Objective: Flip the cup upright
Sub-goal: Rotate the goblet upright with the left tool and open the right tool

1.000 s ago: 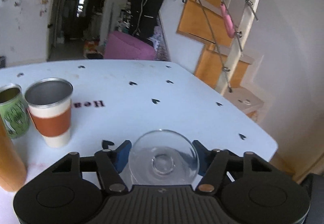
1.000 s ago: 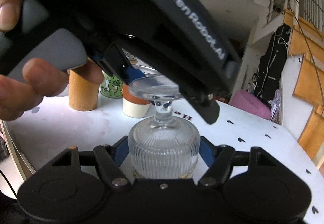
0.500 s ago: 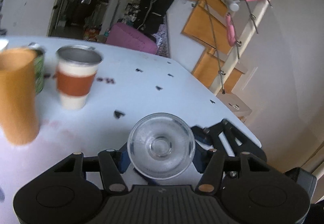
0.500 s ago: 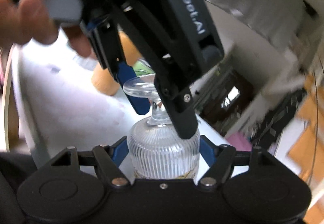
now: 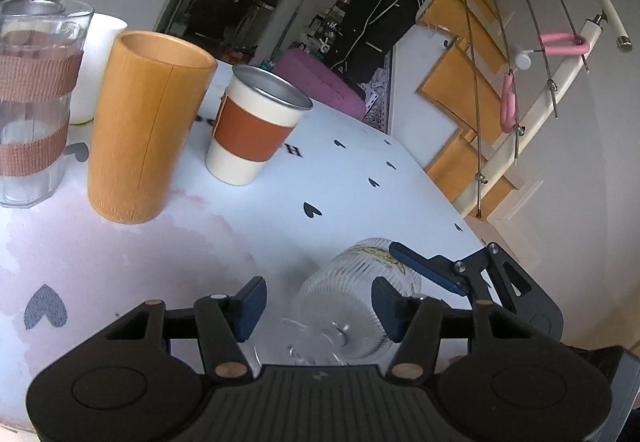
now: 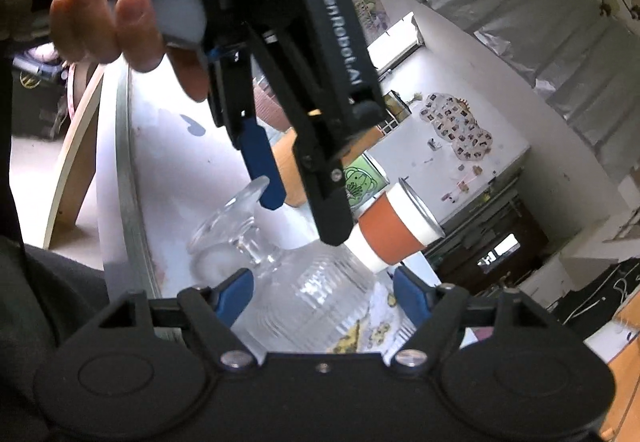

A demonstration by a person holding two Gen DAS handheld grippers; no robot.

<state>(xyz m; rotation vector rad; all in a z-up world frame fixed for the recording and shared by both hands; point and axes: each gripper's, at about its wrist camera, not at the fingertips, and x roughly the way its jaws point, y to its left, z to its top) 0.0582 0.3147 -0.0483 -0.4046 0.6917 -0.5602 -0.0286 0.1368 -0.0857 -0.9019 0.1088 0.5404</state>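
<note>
The cup is a clear ribbed footed glass [image 5: 352, 302], tilted on its side above the white table. In the right wrist view its ribbed bowl [image 6: 316, 294] sits between the blue pads of my right gripper [image 6: 324, 294], which is shut on it. Its round foot [image 6: 228, 210] points up and left toward the left gripper's fingers [image 6: 260, 158]. My left gripper [image 5: 316, 306] is open, its pads standing wide on either side of the glass's stem end without touching it. The right gripper's fingers [image 5: 424, 266] show beside the bowl in the left wrist view.
An orange cylinder [image 5: 140, 130], a white cup with a brown sleeve [image 5: 256, 126], a clear glass with pink bands [image 5: 32, 102] and a white mug stand on the heart-print tablecloth [image 5: 340, 170]. The table's edge [image 6: 124, 178] is close on the left.
The left gripper let go of the glass's foot and opened wide. The right gripper tipped the glass from upside down toward its side. Both views swung.
</note>
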